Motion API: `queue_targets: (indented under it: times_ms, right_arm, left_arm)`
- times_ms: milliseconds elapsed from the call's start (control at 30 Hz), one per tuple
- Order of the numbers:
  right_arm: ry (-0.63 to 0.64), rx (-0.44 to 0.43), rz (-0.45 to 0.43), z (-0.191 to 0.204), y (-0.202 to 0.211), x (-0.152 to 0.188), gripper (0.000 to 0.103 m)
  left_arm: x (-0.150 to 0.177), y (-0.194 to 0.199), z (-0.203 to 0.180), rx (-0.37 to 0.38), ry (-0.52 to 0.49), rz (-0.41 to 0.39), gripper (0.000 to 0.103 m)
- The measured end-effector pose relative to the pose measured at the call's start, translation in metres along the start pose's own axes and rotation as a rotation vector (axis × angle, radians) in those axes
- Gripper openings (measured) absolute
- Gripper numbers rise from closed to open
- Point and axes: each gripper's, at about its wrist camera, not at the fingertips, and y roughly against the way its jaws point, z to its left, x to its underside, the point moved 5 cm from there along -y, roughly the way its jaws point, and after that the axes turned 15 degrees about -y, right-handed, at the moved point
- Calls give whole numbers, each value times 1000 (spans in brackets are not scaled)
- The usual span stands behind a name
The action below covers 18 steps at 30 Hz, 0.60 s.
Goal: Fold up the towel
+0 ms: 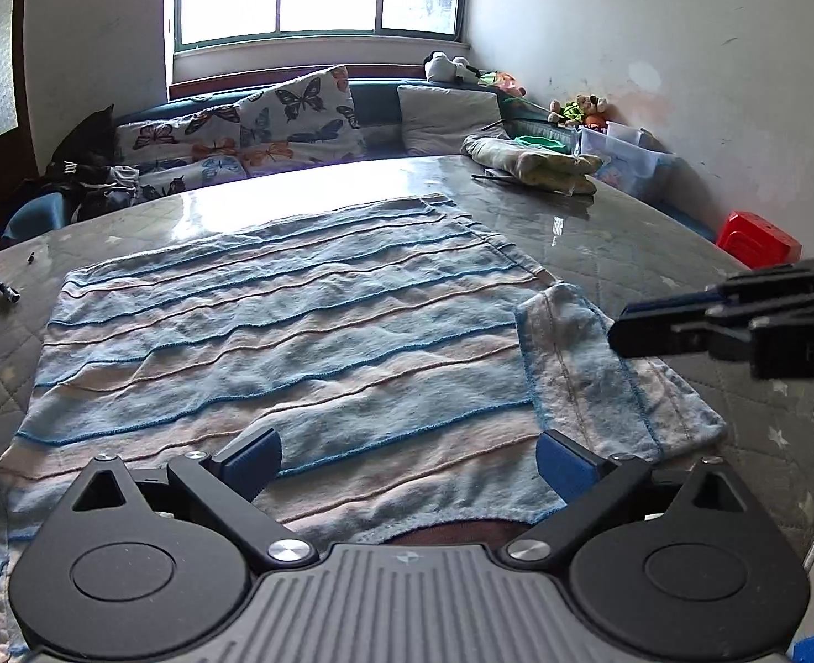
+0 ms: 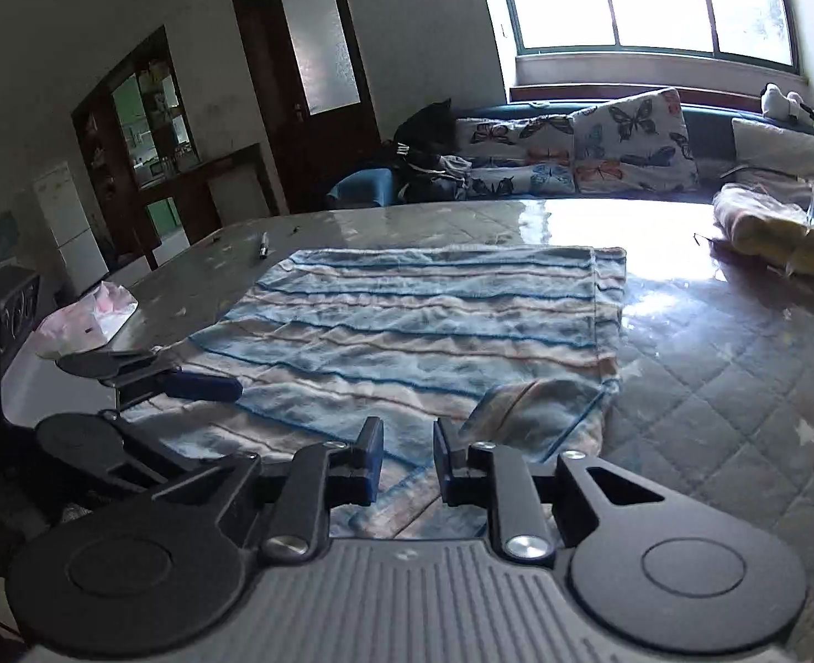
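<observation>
We are hovering the left gripper [image 1: 409, 461], fingers spread wide, and the right gripper [image 2: 408, 461], fingers narrowly parted, over the near edge of the towel [image 1: 274, 326], its flipped corner [image 2: 539, 403] lying nearer the right.

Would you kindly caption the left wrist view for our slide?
Open left claw over a striped towel on the table, one corner flipped over.

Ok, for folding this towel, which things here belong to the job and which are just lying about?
Part of the job:
striped towel, spread flat with its near right corner flipped over
left tongs, open
right tongs, open
table it lies on

Just lying about:
marker pen
yellow cloth bundle
butterfly cushions
red stool
</observation>
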Motion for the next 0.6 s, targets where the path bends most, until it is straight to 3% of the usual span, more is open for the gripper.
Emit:
queue_targets:
  times_ms: [233, 600]
  right_arm:
    - [43, 144, 25, -37, -25, -21, 19]
    - [102, 187, 84, -57, -80, -27, 19]
  left_arm:
    - [-16, -18, -15, 11, -37, 6, 100]
    - [-18, -51, -38, 15, -135, 56, 101]
